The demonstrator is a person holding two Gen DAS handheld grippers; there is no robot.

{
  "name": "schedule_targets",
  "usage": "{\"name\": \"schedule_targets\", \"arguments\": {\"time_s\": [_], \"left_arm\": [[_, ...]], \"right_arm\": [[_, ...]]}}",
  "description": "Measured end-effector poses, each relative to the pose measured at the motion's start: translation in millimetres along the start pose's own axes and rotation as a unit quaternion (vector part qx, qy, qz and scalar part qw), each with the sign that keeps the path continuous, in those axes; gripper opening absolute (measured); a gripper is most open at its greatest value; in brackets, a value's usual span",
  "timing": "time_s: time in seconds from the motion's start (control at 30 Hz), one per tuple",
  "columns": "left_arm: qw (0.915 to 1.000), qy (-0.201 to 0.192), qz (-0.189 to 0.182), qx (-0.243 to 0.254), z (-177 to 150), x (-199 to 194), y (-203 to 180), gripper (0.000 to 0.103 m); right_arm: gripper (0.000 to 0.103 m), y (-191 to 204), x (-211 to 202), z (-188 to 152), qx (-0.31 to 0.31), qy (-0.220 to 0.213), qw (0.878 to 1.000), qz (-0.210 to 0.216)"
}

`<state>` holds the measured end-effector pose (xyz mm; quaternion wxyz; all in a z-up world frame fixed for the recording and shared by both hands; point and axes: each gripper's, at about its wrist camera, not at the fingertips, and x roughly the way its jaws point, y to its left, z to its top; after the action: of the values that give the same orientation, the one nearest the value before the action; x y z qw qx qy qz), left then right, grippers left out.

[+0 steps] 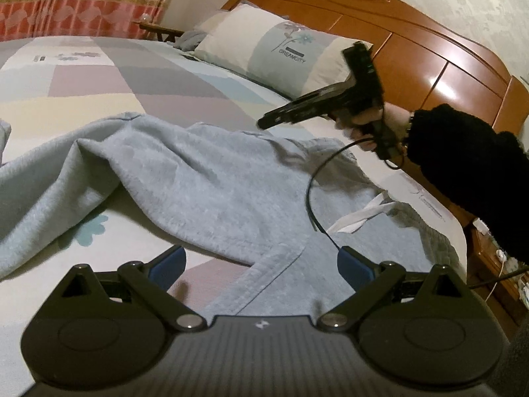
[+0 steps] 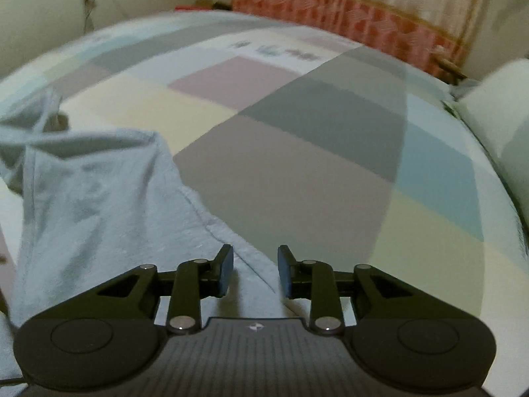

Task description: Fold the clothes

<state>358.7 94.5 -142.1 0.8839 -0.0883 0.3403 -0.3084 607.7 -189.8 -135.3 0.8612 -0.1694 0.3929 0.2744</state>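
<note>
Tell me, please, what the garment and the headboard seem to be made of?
Garment: pale blue knit, probably cotton jersey or fleece; matte, slightly fuzzy, draping in soft folds, with a stitched hem. Headboard: wood or wood veneer, orange-brown with a glossy varnish; bright reflections show on its panels.

Patchwork pastel bedspread (image 1: 139,76), flower-print pillow (image 1: 281,49) against glossy wooden headboard (image 1: 413,53), pink patterned curtain (image 1: 76,6) behind

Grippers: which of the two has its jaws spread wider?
The left gripper, low over the light blue garment; its blue pads stand far apart. The right gripper shows a much narrower gap, nothing between.
</note>
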Motion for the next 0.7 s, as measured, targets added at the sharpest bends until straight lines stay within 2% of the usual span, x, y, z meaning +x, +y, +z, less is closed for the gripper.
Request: {"name": "schedule_targets", "arguments": {"time_s": [0.07, 0.17, 0.2, 0.27, 0.37, 0.43, 0.53, 0.6, 0.63, 0.7], "left_arm": [[1.0000, 0.004, 0.005, 0.002, -0.2, 1.6, 0.3, 0.098], [1.0000, 0.004, 0.004, 0.003, -1.2, 1.3, 0.3, 0.098], [1.0000, 0.004, 0.003, 0.003, -1.4, 1.2, 0.5, 0.098], [1.0000, 0.007, 0.005, 0.003, -1.9, 2.0, 0.7, 0.098], [0.9999, 0.010, 0.010, 0.005, -2.7, 3.0, 0.4, 0.098], [0.9999, 0.008, 0.013, 0.007, -2.8, 2.3, -1.3, 0.098], [0.9999, 0.005, 0.008, 0.006, -3.1, 0.5, -1.6, 0.098], [0.9999, 0.005, 0.010, 0.006, -3.5, -0.3, -1.5, 0.098], [0.9999, 0.005, 0.011, 0.007, -3.5, -1.0, -1.7, 0.098], [0.9999, 0.003, 0.013, 0.006, -2.6, -4.1, -1.4, 0.098]], "right_arm": [[0.056, 3.3, 13.6, -0.9, -0.007, 0.018, 1.000, 0.001], [0.056, 1.4, 29.2, -4.4, -0.014, 0.044, 0.999, 0.011], [0.050, 0.8, 28.2, -3.9, -0.008, 0.044, 0.999, 0.016], [0.013, 10.8, 21.6, -9.2, -0.021, 0.039, 0.999, 0.020], [0.011, 16.7, 17.3, -12.0, -0.037, 0.026, 0.999, -0.010], [0.011, 8.9, 17.2, -9.3, -0.001, 0.017, 0.999, -0.031], [0.014, 3.0, 22.3, -7.2, 0.040, 0.024, 0.999, -0.028], [0.018, 8.9, 10.3, -5.7, 0.037, 0.021, 0.998, -0.036], [0.021, 10.1, 0.3, -4.3, 0.034, 0.013, 0.998, -0.041], [0.036, 5.1, -29.3, -8.5, 0.039, -0.001, 0.997, -0.061]]}}
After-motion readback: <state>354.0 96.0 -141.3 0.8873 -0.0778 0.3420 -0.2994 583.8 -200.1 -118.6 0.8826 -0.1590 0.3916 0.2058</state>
